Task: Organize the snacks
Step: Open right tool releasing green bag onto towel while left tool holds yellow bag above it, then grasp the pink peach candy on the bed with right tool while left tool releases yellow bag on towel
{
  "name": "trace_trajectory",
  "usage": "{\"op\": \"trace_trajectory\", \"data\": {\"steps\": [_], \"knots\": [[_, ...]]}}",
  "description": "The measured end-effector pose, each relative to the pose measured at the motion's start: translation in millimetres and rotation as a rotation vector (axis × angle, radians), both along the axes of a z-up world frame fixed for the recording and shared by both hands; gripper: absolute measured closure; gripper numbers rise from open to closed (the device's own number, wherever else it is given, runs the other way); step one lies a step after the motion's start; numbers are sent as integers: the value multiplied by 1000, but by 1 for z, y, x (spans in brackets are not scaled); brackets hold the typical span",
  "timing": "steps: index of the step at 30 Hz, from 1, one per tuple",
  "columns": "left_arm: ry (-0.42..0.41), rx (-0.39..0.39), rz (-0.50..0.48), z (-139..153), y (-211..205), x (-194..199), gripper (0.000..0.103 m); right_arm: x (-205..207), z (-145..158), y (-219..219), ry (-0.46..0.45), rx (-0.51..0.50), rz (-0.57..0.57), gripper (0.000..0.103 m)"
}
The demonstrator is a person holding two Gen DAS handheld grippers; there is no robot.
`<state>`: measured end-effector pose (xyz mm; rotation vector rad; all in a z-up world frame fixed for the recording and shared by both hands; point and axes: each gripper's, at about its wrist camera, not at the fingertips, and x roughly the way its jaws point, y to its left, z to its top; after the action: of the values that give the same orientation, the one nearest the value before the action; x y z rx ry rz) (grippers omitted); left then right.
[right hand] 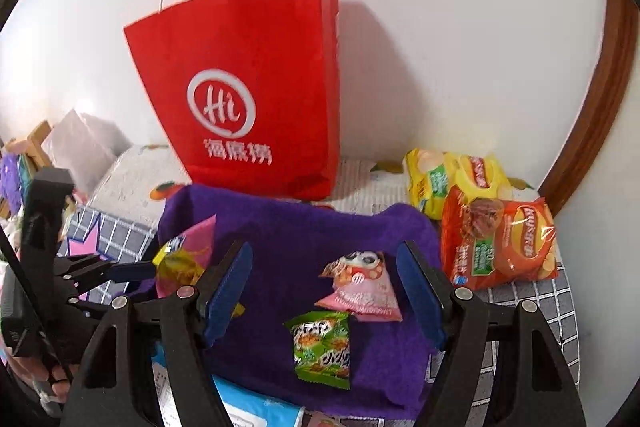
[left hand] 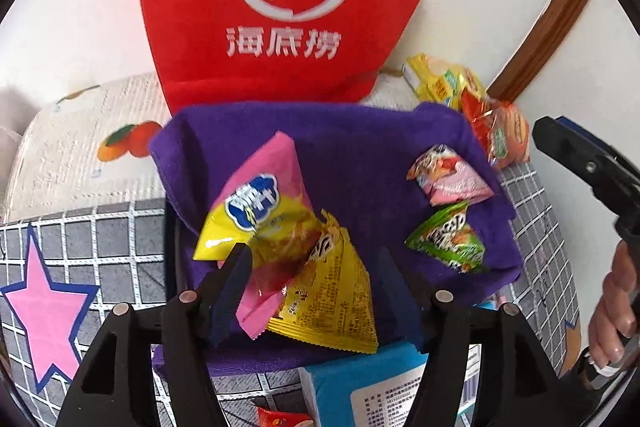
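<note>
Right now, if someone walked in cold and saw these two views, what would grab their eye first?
Probably the big red paper bag with the white Hi logo, standing against the wall behind everything. Next, the purple towel spread in front of it, with small snack packets scattered on it, such as the green packet. The left gripper has a pink and yellow packet and a yellow one between its open fingers, not clamped.

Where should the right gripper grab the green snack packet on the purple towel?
Probably from above on the green snack packet, pinching across its puffed middle: it lies flat on the purple towel, crimped ends pointing toward and away, apart from the pink packet. The right gripper is open above.
</note>
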<state>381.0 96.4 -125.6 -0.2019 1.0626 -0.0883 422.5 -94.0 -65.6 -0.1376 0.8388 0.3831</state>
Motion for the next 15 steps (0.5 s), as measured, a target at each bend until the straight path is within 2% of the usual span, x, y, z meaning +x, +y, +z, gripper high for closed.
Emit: {"op": "trace_trajectory", "data": {"steps": [8,10,12,15], "knots": [[-30,-28,0,17,5,-7,38,-4,16,-14,-38,76,-77,29],[-39,-24,3,22,6,-11,38,-6,18,-21,-31,104,-104,33],[-44,-31,0,26,7,-13,38,-12,16,-31,-1,149,-116,45],[-51,-46,0,30,9,-17,38,-25,7,-45,44,154,-130,46]]}}
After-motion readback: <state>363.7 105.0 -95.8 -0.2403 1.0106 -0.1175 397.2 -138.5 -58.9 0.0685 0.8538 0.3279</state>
